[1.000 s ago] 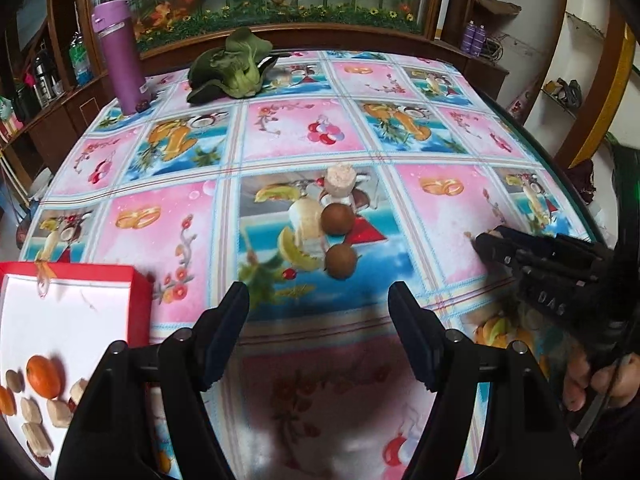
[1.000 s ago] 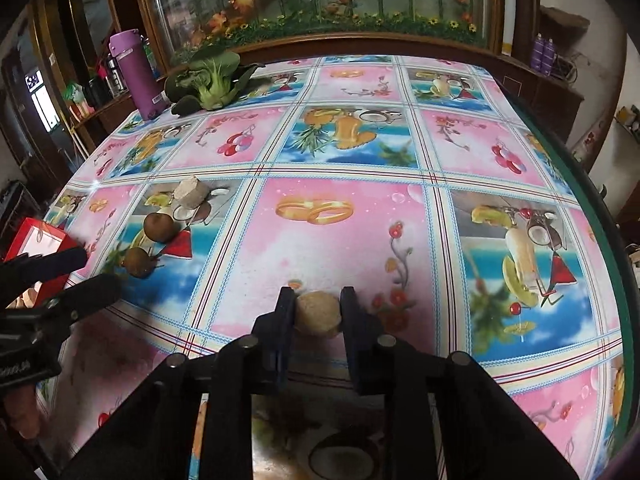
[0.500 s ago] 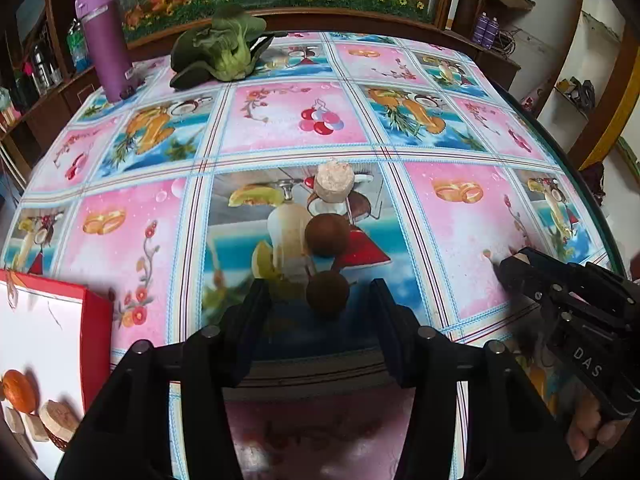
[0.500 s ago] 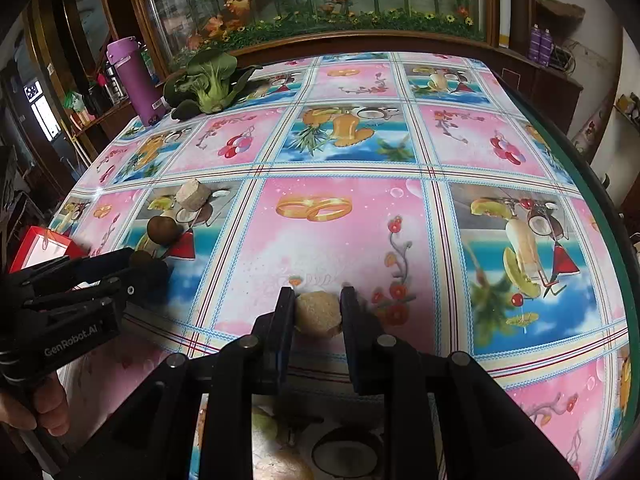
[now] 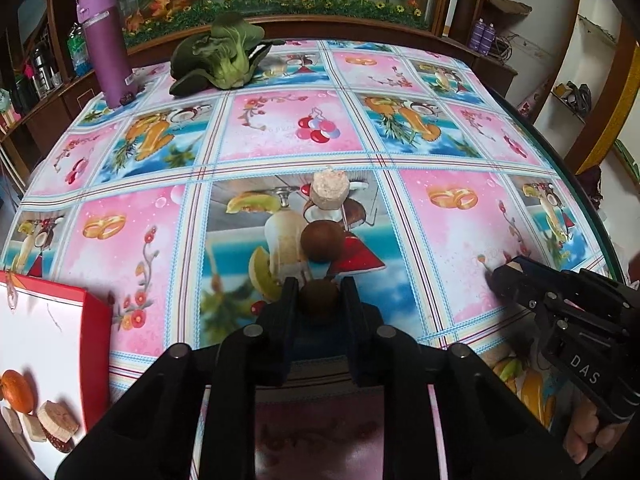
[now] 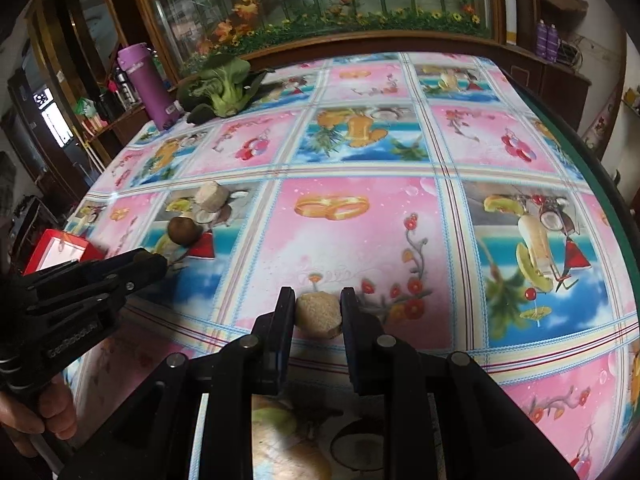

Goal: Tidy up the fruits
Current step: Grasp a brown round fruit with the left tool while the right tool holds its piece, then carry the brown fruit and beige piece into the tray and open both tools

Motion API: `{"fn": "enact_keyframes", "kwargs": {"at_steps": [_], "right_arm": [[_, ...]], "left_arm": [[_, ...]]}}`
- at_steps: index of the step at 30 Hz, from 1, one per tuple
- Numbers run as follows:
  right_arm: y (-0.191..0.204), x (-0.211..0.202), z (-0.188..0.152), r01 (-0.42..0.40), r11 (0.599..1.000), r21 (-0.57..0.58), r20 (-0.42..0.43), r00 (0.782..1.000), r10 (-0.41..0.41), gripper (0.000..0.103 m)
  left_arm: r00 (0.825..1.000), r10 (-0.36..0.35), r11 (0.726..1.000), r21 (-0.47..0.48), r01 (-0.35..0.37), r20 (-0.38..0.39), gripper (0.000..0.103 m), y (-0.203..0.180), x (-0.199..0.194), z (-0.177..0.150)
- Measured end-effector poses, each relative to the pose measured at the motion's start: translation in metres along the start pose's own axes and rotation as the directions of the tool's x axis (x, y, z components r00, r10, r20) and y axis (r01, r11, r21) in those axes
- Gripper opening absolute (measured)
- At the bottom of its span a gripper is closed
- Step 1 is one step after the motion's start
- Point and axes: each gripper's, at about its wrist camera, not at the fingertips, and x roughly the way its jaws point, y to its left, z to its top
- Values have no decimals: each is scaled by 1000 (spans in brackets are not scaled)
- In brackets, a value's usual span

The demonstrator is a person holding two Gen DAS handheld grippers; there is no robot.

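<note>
A small round brown fruit (image 5: 319, 298) rests on the patterned tablecloth, and my left gripper (image 5: 319, 300) is closing tight on it, both pads pressing its sides. A second brown fruit (image 5: 322, 240) lies just beyond it, and a tan cut cylinder (image 5: 330, 190) stands farther back. My right gripper (image 6: 318, 314) is shut on a tan lumpy piece (image 6: 318, 316), held low over the cloth. At the left edge, the red box (image 5: 96, 320) with a white inside holds an orange fruit (image 5: 16, 392) and several cut pieces (image 5: 58, 426).
A purple bottle (image 5: 106, 44) and a leafy green vegetable (image 5: 218, 58) stand at the table's far left. The table's rounded edge (image 5: 580, 184) runs down the right side. A wooden cabinet with a glass front closes off the back.
My left gripper came forward and down over the nearer brown fruit and its jaws closed onto it. The right gripper kept its hold on the tan piece and stayed in place.
</note>
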Motion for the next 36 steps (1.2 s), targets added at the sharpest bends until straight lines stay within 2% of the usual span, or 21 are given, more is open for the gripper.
{"fn": "enact_keyframes", "kwargs": {"at_steps": [9,12,15,17,22,25,31,36], "right_arm": [[40,-27,-7,-134,991,-7,100,986,134,22],[63,-28,-11,-185,983,-11,102,977,186,22],[93,-30,-18,-197,978,-63,95,975,202,21],[114,-30,-22,-237,968,-83,71,967,243,21],[160,-36,-28,-291,947,-139,42,953,299,21],[185,-41,-32,-309,935,-176,29,948,318,21],[227,-41,-38,-338,914,-222,-1,938,347,21],[251,-40,-44,-349,902,-255,-20,934,356,22]], "left_arm": [[990,24,999,33,-28,136,23,0,-71,-24],[982,48,999,14,-51,182,23,9,-95,-35],[970,96,995,-20,-94,223,23,24,-118,-48],[963,121,992,-45,-114,239,23,36,-129,-56],[944,203,977,-111,-180,258,23,70,-153,-77],[927,267,960,-153,-233,262,23,93,-163,-89],[901,350,925,-244,-291,256,23,136,-178,-112],[896,371,912,-279,-301,245,23,154,-182,-126]]}}
